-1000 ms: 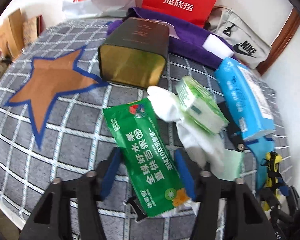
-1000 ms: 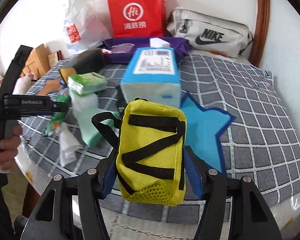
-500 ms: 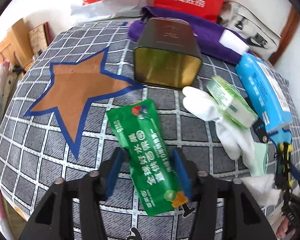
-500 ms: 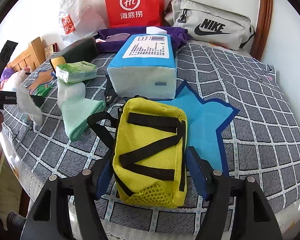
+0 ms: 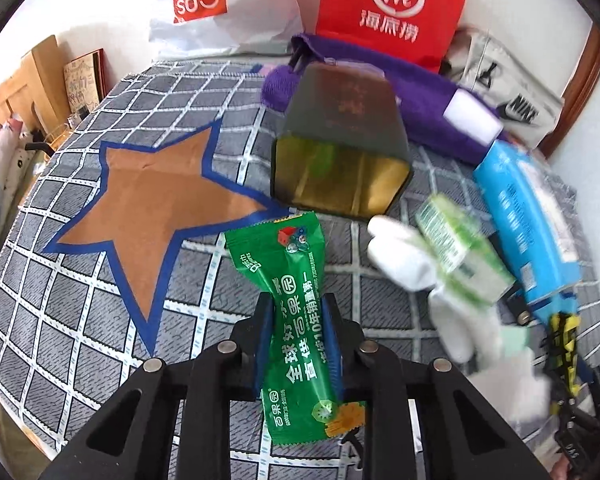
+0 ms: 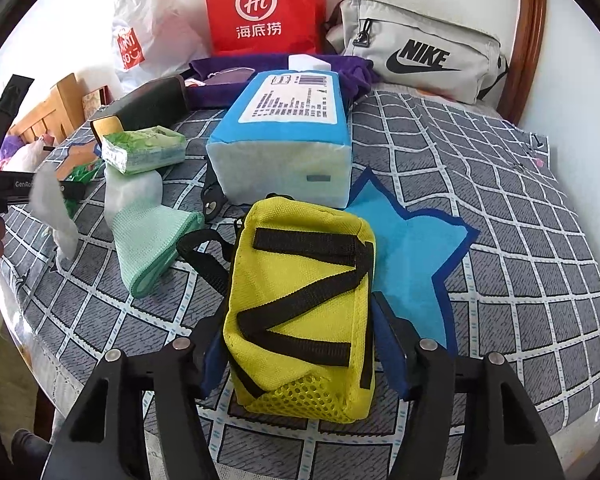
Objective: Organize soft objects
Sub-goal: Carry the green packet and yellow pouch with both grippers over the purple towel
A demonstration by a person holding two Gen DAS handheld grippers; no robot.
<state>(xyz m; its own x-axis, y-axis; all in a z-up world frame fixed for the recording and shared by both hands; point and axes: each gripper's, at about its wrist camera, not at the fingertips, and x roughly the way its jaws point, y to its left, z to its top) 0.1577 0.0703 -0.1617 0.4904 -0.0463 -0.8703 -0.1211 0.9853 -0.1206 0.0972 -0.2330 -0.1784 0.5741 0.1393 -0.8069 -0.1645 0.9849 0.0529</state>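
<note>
A green snack packet [image 5: 288, 280] lies lengthwise between the blue pads of my left gripper [image 5: 297, 320]. The jaws are closing and pinch its middle, just in front of the orange star patch [image 5: 152, 200]. A yellow bag with black straps [image 6: 300, 280] stands on the checked cloth between the pads of my right gripper [image 6: 300, 328]. Those jaws are closing too, and the pads touch the bag's sides. Beside the bag lies the blue star patch [image 6: 412, 248].
A blue tissue pack [image 6: 284, 132], a small green tissue packet [image 6: 144, 148], a white sock [image 5: 404, 260] and a mint cloth [image 6: 152, 240] lie mid-table. A dark tin box [image 5: 340, 148], purple towel [image 5: 420, 96], red bag [image 6: 260, 4] and grey Nike pouch [image 6: 420, 56] line the back.
The left jaws have narrowed onto the green packet, and that hand has shifted toward the orange star. The right jaws widened briefly and then closed back in around the yellow bag.
</note>
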